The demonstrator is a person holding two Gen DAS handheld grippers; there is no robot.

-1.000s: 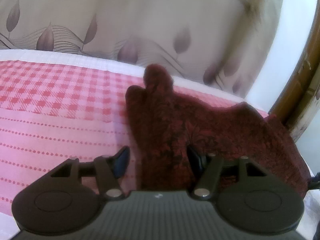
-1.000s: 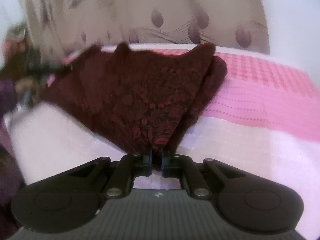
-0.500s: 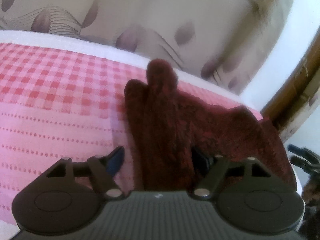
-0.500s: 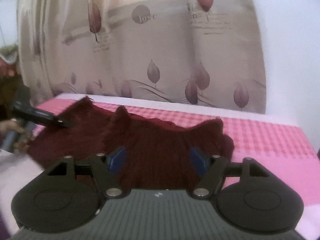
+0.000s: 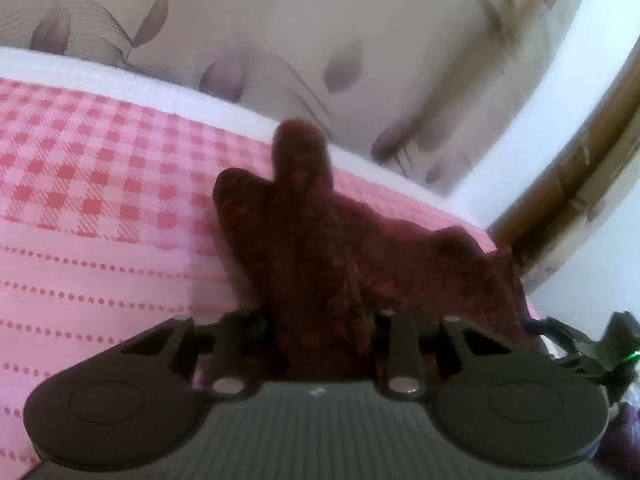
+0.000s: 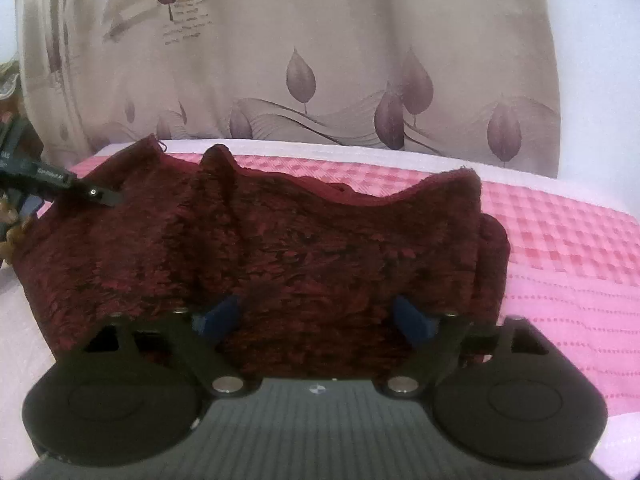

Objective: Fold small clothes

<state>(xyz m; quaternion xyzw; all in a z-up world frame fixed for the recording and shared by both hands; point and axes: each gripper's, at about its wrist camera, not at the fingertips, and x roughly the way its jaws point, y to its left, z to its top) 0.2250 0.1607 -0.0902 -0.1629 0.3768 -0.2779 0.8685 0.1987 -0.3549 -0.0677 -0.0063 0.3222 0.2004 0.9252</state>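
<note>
**On the pink bed: left claw bites fabric, right claw gapes**

Across the pink checked bedspread sprawls the dark red fuzzy garment, rumpled, its top edge rising in peaks toward twelve o'clock. Behind it hangs a beige curtain printed with mauve leaves.

Right wrist view first: the right gripper sits low at six o'clock, its blue-padded fingers spread wide apart, the cloth lying between and beneath them, nothing pinched. Whether the pads touch the pile, I cannot tell. Over at nine o'clock, the other tool's black finger pokes in, its tip on the garment's left edge.

Now the left wrist view: the left gripper has its fingers drawn in against a thick bunched ridge of the garment, fabric filling the gap between them and running away toward twelve o'clock, where a rounded lobe stands up. The picture is blurred. The spread stretches out toward nine o'clock; a brown wooden post slants at two o'clock, and a bit of black hardware peeks in at four.
</note>
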